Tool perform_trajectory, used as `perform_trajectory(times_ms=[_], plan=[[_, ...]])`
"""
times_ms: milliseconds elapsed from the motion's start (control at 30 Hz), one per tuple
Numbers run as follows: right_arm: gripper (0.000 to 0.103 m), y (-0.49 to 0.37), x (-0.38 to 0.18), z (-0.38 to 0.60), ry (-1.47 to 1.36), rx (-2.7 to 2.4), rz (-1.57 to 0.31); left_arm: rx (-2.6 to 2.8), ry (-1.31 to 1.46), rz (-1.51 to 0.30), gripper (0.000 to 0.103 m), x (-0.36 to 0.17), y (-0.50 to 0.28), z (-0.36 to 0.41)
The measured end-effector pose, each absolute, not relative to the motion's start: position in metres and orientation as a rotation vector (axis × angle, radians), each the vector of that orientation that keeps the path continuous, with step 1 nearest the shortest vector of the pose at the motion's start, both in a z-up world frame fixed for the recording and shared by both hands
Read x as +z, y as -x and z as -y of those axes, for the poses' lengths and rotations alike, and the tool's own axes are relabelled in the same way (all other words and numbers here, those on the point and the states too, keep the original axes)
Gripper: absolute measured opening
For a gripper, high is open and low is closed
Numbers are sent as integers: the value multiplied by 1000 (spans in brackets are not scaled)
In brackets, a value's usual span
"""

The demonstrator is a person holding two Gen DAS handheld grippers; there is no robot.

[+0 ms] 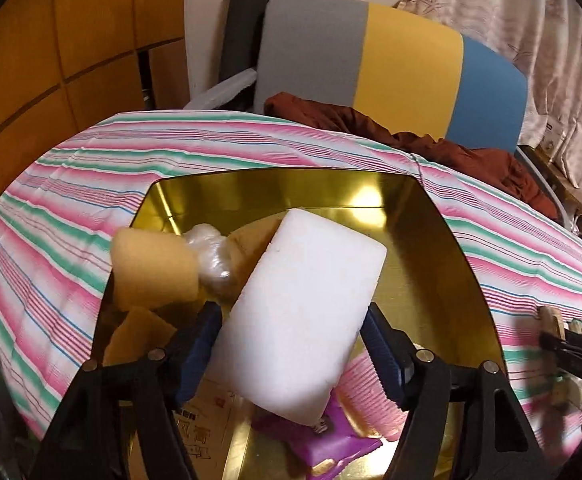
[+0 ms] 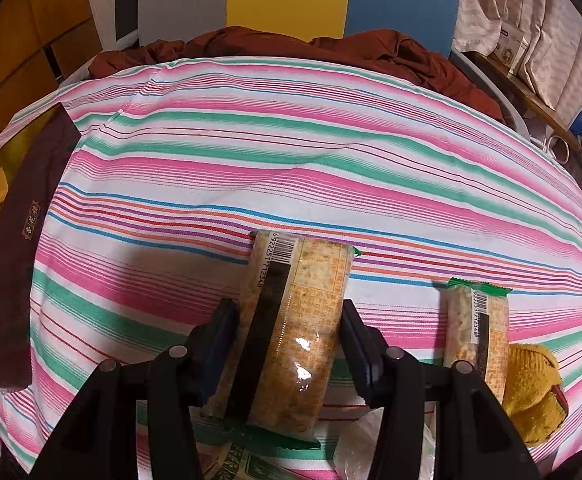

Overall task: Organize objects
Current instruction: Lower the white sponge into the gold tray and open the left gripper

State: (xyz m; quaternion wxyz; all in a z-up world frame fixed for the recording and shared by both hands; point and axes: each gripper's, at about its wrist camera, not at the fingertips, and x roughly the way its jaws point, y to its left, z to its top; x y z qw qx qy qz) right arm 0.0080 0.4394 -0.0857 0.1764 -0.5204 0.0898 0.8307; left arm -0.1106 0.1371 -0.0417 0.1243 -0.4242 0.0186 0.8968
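Left gripper [image 1: 291, 344]: over the gold tin [image 1: 443, 264], jaws parted wider than the white block [image 1: 303, 316] between them; a gap shows at the right pad, left pad at its edge.
White block: tilted, above a purple packet [image 1: 331, 444] in the tin.
Tin contents: yellow sponges [image 1: 151, 268], a clear wrapped lump [image 1: 211, 256].
Right gripper [image 2: 289, 344]: closed partway on a cracker pack [image 2: 291, 332], pads against both sides.
Second pack [image 2: 479, 332]: on the striped cloth [image 2: 291, 152], right of the first, beside a yellow knit item [image 2: 531, 392].
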Motion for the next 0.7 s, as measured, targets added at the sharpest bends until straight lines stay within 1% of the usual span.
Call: perform_trajectory(times_ms=[267,333,500,700], plan=[[52,-9,-86,-439,1467,2351,-240,2640,1154,-54,76,-29,85,-132],[52,-9,-86,-439,1464,2351,-235,2643,1120,-54,78,-22,76,-131],[51,-8,-86,-438,1459,2349,-219,2636,1044,-77,80,-8,56,-131],[51,-7,-87,-438,1455,2348,-219,2623,1029,-70,81,-1,43,-127]])
